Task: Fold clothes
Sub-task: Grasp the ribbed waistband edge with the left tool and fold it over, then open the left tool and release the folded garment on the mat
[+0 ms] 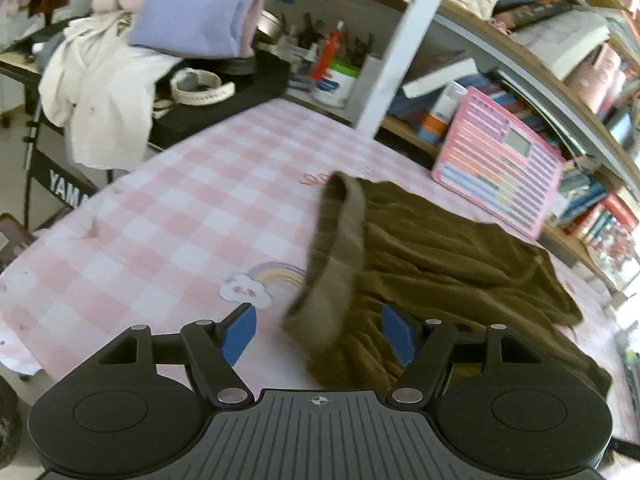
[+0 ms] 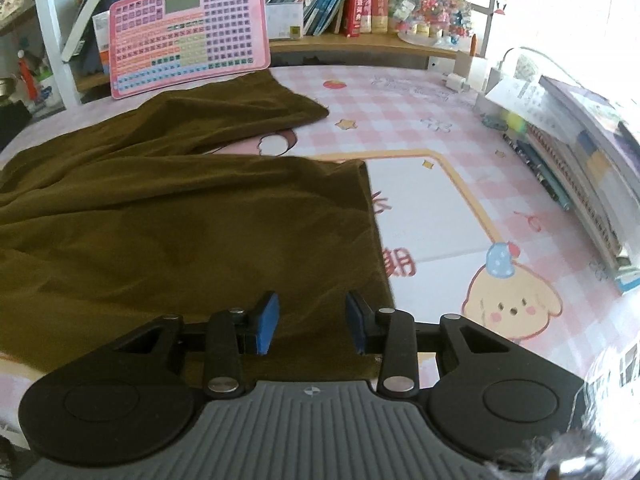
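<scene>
A pair of olive-brown trousers (image 1: 440,252) lies spread on the pink checked tablecloth (image 1: 180,216). In the left wrist view its waistband (image 1: 340,240) is rumpled and partly turned over, just ahead of my left gripper (image 1: 318,332), which is open and empty above the waist end. In the right wrist view the two trouser legs (image 2: 180,216) lie flat, the far leg (image 2: 240,108) angled away. My right gripper (image 2: 312,322) is open and empty over the hem corner of the near leg.
A pink keyboard toy (image 2: 188,32) leans on the bookshelf (image 1: 500,60) behind the trousers. Books and pens (image 2: 560,168) line the table's right side. A chair with heaped pale clothes (image 1: 100,92) and a folded lilac garment (image 1: 196,8) stands at the far left.
</scene>
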{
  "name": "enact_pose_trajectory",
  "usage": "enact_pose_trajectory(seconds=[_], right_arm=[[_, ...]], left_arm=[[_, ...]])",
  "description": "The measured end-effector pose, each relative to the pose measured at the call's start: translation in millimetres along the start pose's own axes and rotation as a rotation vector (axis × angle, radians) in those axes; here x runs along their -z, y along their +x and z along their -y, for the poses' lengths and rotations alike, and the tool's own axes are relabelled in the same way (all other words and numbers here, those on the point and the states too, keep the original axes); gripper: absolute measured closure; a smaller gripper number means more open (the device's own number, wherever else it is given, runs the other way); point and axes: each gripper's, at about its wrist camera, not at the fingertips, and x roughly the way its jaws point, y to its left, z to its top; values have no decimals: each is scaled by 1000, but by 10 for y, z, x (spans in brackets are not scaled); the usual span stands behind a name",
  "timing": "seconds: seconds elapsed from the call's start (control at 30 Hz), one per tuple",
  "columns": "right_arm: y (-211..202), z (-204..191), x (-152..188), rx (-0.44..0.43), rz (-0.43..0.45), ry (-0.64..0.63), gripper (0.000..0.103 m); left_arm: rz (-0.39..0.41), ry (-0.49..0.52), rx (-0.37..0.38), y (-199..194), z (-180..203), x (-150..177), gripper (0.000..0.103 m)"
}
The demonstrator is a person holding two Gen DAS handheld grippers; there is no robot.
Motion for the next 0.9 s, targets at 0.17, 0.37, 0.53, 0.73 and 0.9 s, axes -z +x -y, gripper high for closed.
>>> enact_pose_trajectory(seconds=[0.17, 0.37, 0.53, 0.73, 0.9], right_arm=[[50, -32, 119, -2, -39, -2, 72], [100, 89, 85, 33, -43, 18, 85], [253, 248, -53, 68, -28, 70, 89], [384, 213, -187, 85, -25, 58, 89], [355, 248, -151, 71, -12, 81, 86]], left_arm=[[-34, -1, -40, 168, -43, 3, 36], [-74, 54, -4, 284, 36, 118, 79], [-82, 68, 11, 375, 86, 112, 82], [-88, 53, 14, 464, 104, 63, 81], [-76, 74, 38, 359, 131, 69, 77]])
